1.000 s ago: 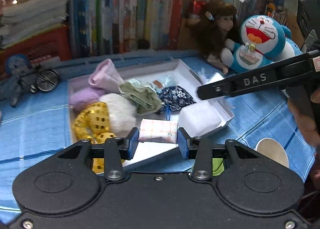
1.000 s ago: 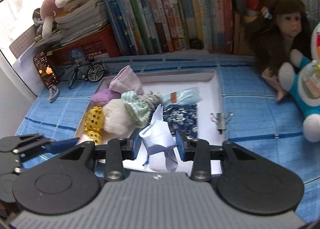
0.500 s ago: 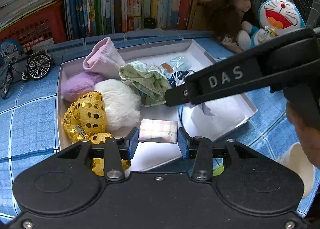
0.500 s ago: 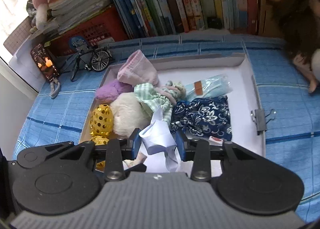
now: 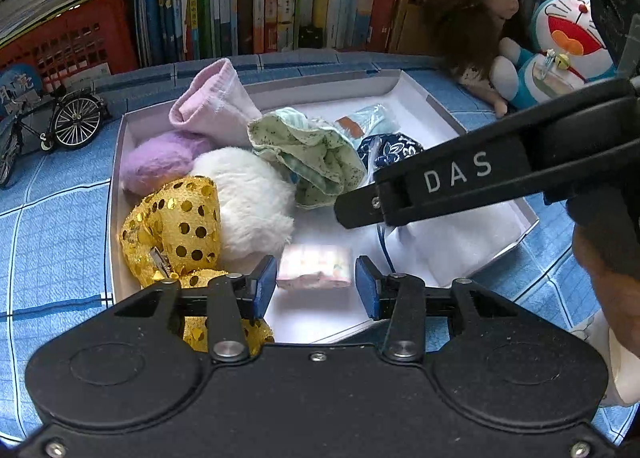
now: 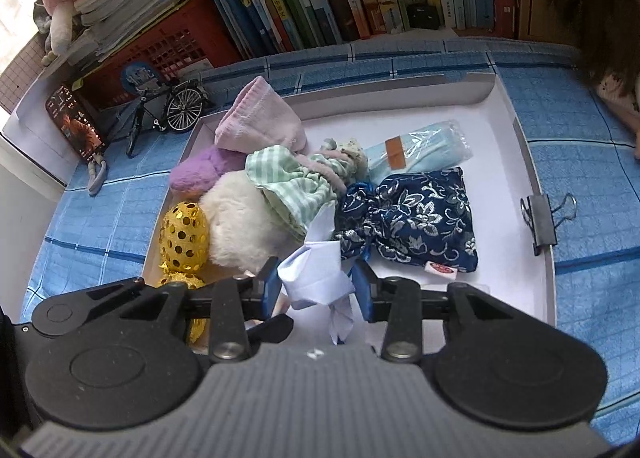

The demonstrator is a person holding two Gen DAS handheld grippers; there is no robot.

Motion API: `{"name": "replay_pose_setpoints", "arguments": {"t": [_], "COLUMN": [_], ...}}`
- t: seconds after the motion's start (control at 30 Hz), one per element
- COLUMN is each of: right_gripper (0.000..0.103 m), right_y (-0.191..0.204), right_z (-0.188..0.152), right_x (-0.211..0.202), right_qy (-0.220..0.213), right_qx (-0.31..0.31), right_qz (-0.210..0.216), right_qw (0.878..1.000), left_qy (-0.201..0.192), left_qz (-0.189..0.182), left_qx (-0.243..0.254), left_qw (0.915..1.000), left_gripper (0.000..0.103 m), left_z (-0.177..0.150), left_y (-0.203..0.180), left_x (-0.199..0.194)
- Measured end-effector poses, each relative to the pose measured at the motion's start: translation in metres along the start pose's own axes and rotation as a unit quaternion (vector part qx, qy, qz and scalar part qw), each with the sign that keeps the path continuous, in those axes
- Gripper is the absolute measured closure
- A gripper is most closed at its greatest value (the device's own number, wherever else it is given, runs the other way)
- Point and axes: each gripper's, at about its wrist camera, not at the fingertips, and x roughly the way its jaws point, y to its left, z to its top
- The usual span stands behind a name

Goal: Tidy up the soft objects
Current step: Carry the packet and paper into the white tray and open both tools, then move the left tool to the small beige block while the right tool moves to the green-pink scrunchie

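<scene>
Left hand-held gripper [image 5: 316, 284]: jaws opening, pink tissue pack [image 5: 315, 266] loose between pads.
Right hand-held gripper [image 6: 316, 290]: jaws opening, white cloth [image 6: 316, 278] between.
Location: both over white tray [image 6: 536, 161].

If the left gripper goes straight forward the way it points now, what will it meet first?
Most likely the small pink checked packet, which lies between the opening jaws of the left gripper on the floor of the white box. Depth is uncertain; the packet looks released, not pressed.

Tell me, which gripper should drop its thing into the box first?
Probably the right gripper: its jaws are opening around the white cloth, low over the box. The left gripper is opening too.
</scene>
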Motion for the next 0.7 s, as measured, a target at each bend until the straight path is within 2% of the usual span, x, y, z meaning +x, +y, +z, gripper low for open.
{"name": "replay_pose_setpoints", "arguments": {"t": [0.13, 0.33, 0.7], "right_gripper": [0.037, 0.036, 0.029], "right_y": [0.000, 0.002, 0.022], "right_z": [-0.001, -0.007, -0.040], "right_x": [-0.009, -0.037, -0.119], "right_qy": [-0.007, -0.036, -0.119], "right_qx": [-0.001, -0.017, -0.094], "right_qz": [0.008, 0.013, 0.010], "right_qw": [1.000, 0.999, 0.988], "left_qy": [-0.011, -0.039, -0.118], "left_qz": [-0.002, 0.000, -0.002], "left_qx": [-0.005, -0.006, 0.010], "left_qw": [0.9999, 0.9992, 0.9930], "left_gripper": [0.049, 0.037, 0.026], "left_z": [0.001, -0.001, -0.020], "left_y": [0.002, 0.003, -0.009], "left_x": [-0.010, -0.041, -0.123]}}
